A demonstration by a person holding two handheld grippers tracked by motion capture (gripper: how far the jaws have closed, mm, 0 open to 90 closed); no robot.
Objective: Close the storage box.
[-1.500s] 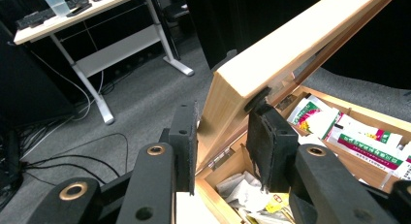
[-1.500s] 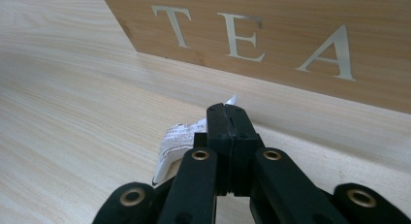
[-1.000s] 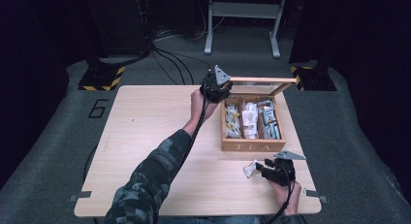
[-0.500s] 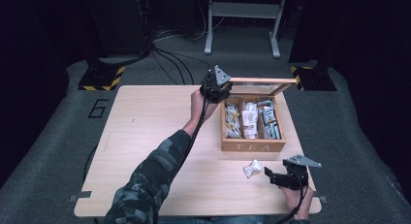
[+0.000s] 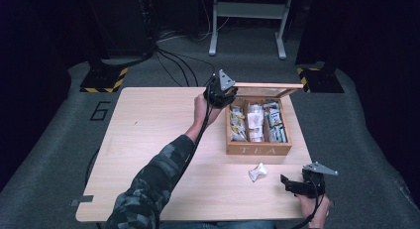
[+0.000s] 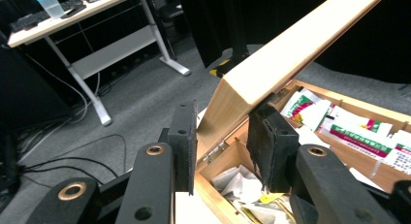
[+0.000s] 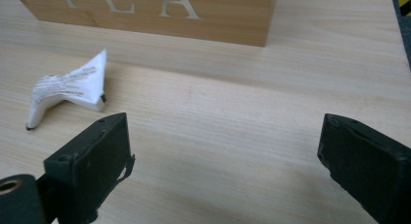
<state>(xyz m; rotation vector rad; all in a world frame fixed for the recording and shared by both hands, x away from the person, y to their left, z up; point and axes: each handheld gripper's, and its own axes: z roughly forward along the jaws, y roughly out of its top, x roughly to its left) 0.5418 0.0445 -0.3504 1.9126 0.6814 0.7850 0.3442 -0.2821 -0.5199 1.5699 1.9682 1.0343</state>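
A wooden tea box [image 5: 258, 149] stands on the right half of the worktop [image 5: 148, 140], its front face lettered "TEA" turned toward the person and its long axis running away from them, front to back. Inside, three lengthwise compartments hold paper tea sachets [image 5: 256, 121]. The lid [image 5: 267, 88] is raised on its hinges at the far edge of the box; in the high view it shows as a narrow strip running left to right across the back, and in the left gripper view it slants up and to the right above the sachets.

The left gripper [image 5: 221, 91] sits at the far left corner of the box, its jaws pinching the corner of the lid between them; the left gripper view shows one pad [image 6: 184, 136] against the outer face and the other under the lid.

A crumpled white tea sachet [image 5: 257, 172] lies alone on the worktop just in front of the box, between it and the near edge. In the right gripper view its pointed corner aims toward the box front, and its printed side faces up.

The right gripper [image 5: 292, 185] rests low near the front right corner of the worktop, to the right of the sachet and apart from it, jaws spread wide with bare wood between them.
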